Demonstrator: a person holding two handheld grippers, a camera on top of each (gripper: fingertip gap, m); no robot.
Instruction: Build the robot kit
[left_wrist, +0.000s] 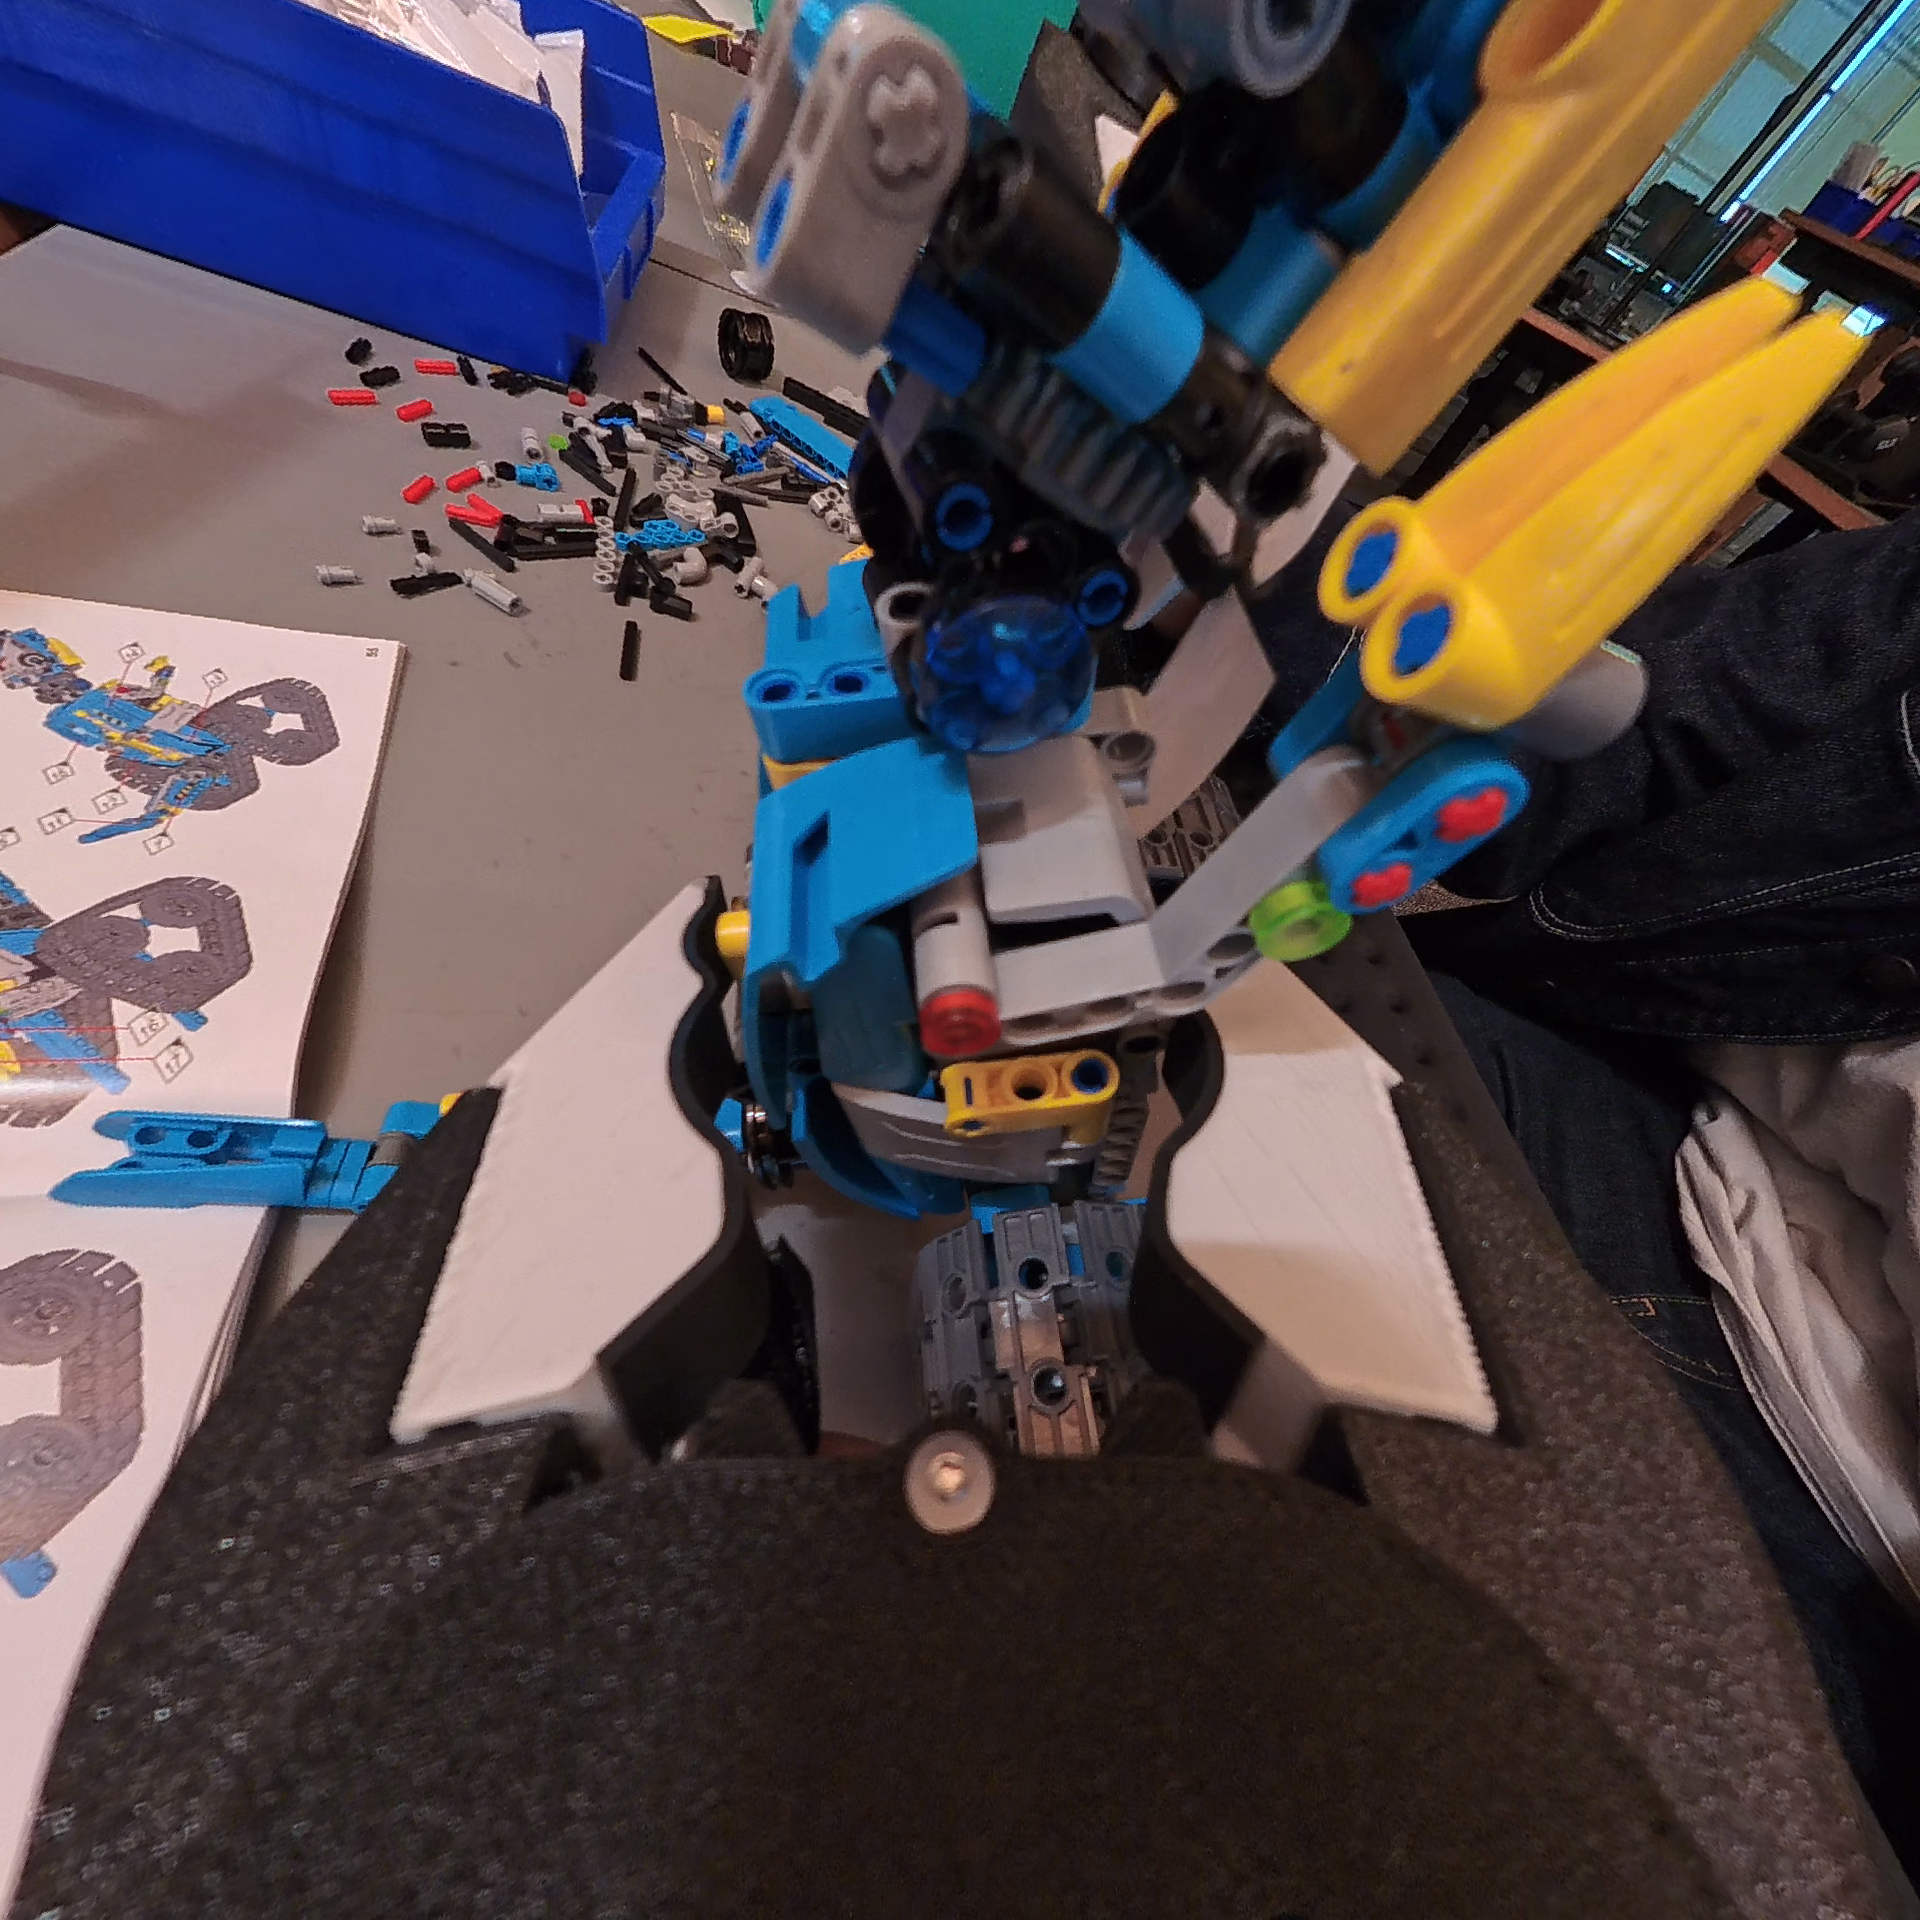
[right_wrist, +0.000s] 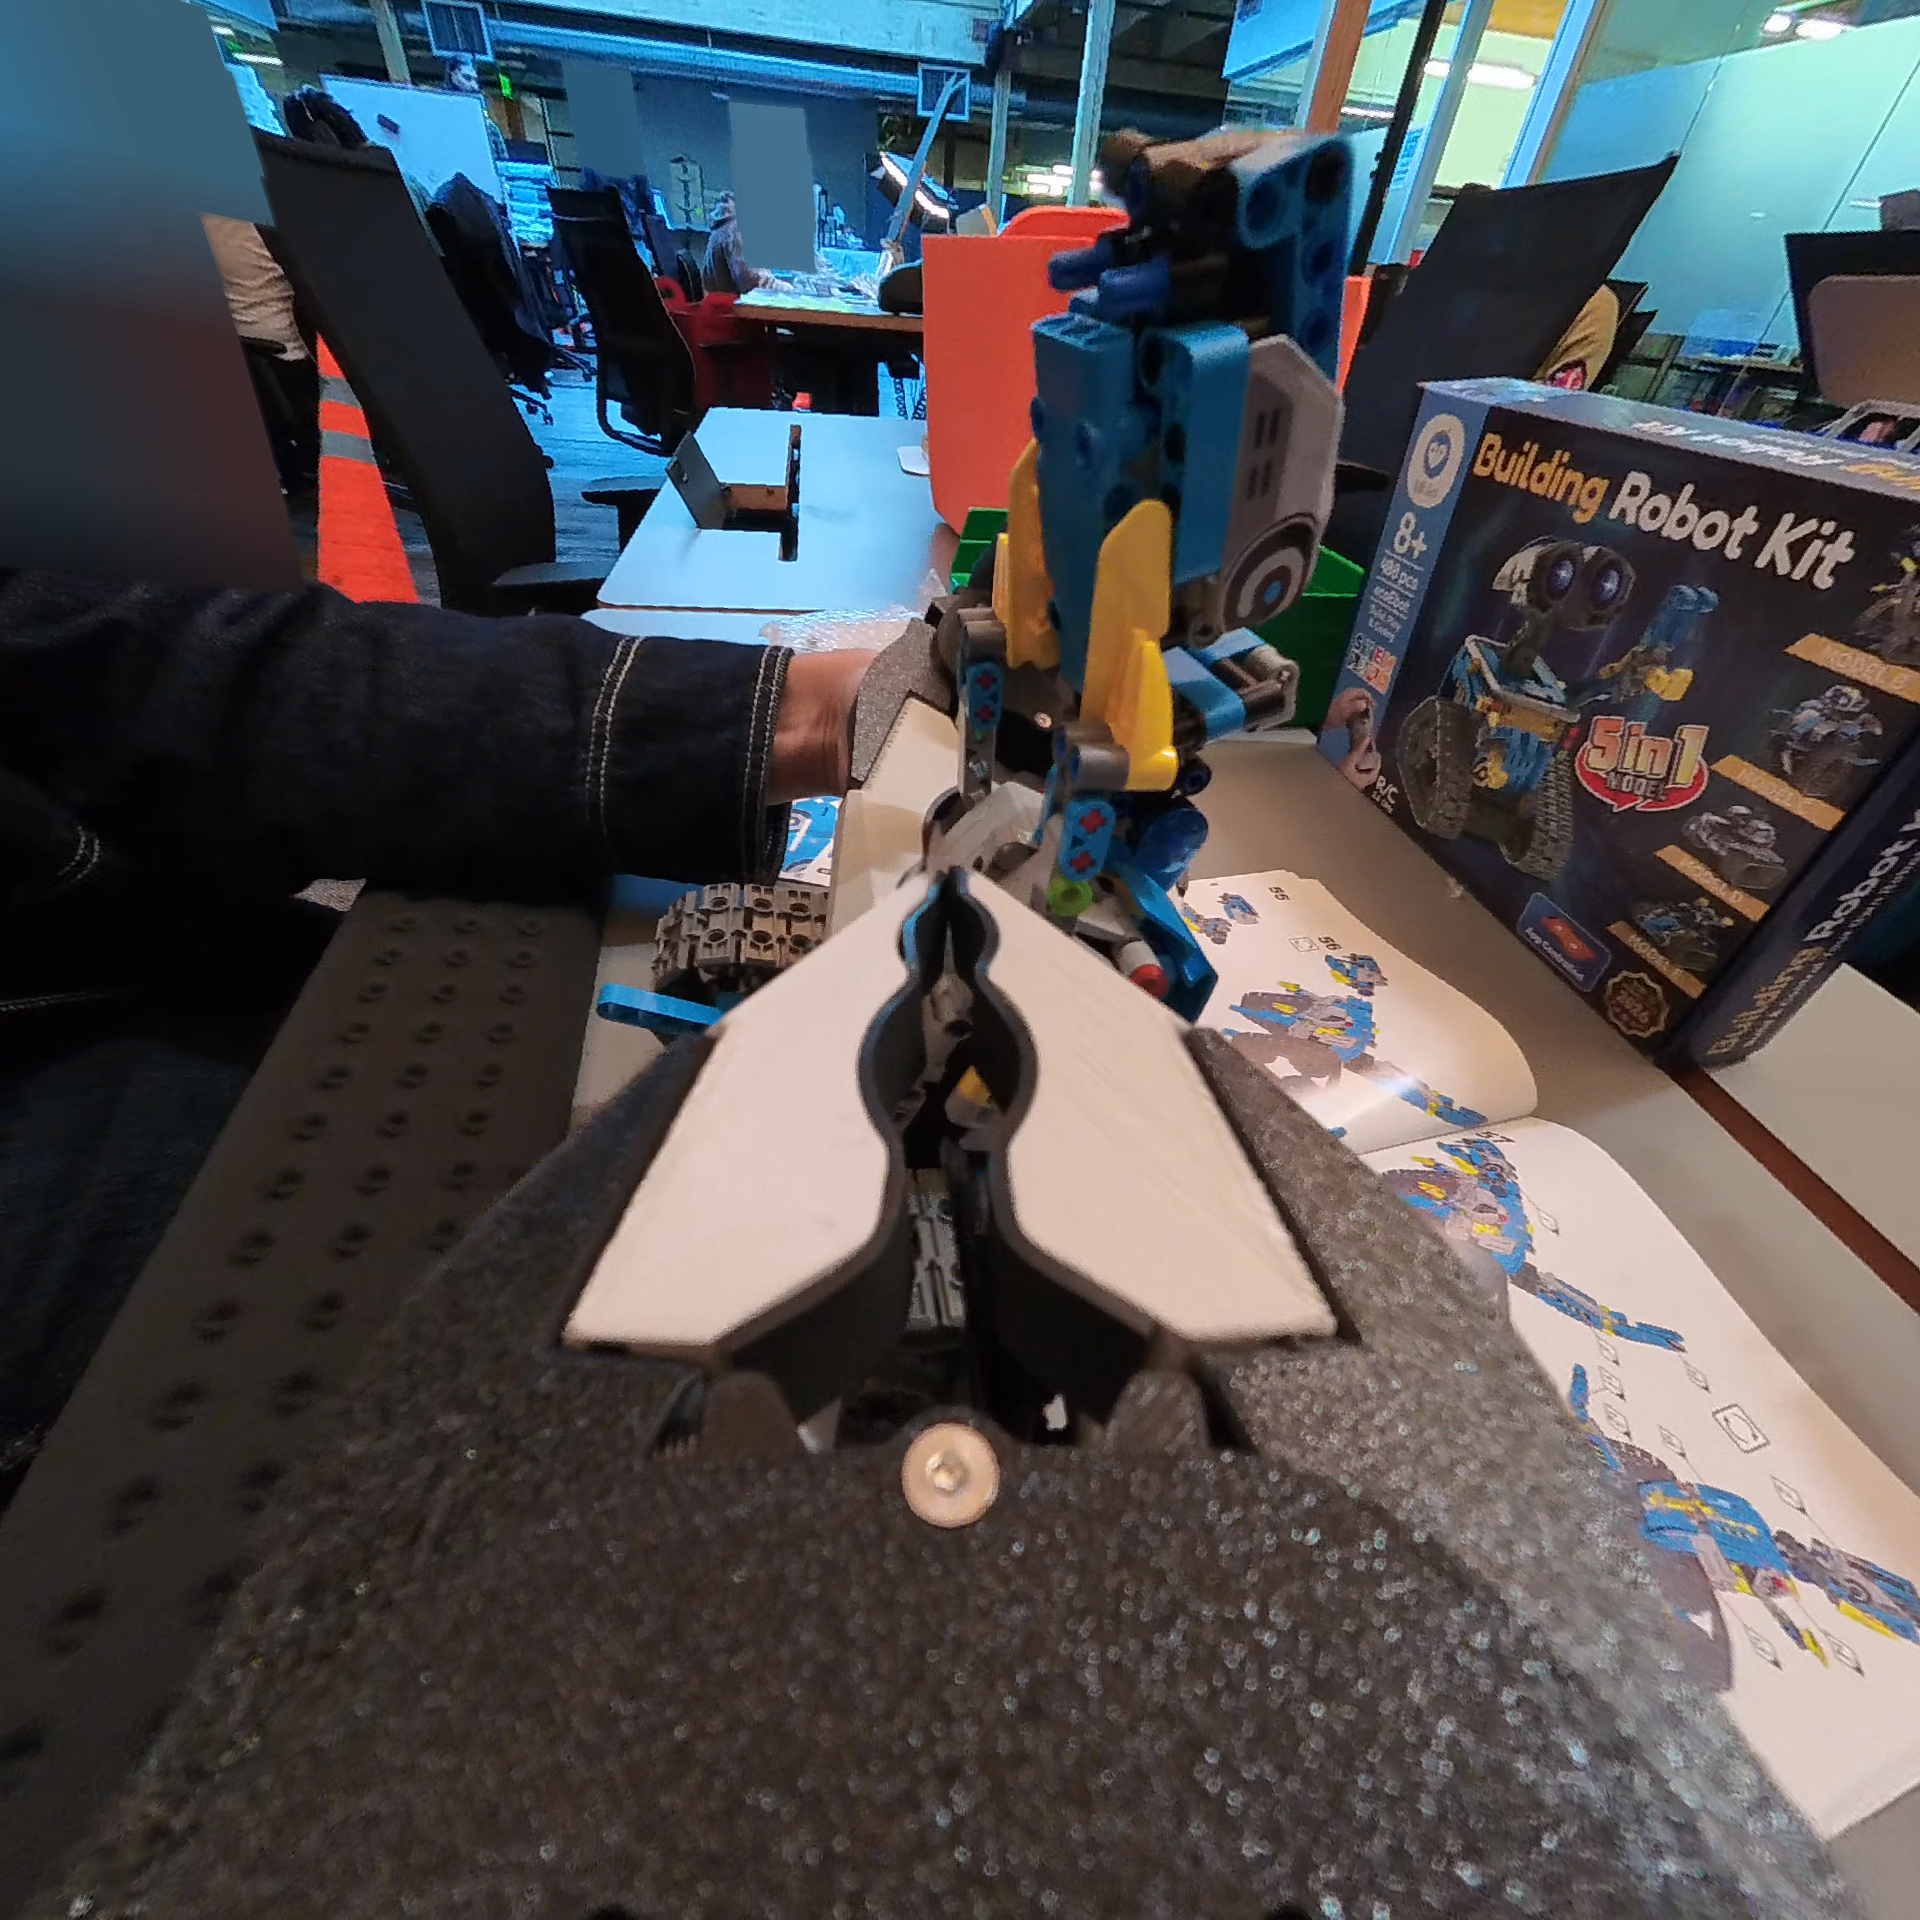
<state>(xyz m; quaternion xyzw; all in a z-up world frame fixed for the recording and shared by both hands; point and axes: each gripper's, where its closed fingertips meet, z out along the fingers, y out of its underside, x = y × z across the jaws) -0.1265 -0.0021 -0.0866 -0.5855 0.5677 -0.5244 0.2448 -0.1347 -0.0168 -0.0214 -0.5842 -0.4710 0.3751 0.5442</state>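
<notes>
Left gripper (left_wrist: 951, 1049) has its fingers clamped around the base of the toy robot (left_wrist: 935, 914), held up off the table (left_wrist: 540, 790). Right gripper (right_wrist: 948, 1023) is pinched nearly closed on a thin part low on the same model (which piece, I can't tell). Tall, top-heavy build: any twist between the two grips could pop the yellow claw (left_wrist: 1558, 499) off into the loose pieces (left_wrist: 623, 499).

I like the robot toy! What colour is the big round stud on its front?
The round stud on the brick robot is see-through dark blue. The left wrist view shows it best.
</notes>
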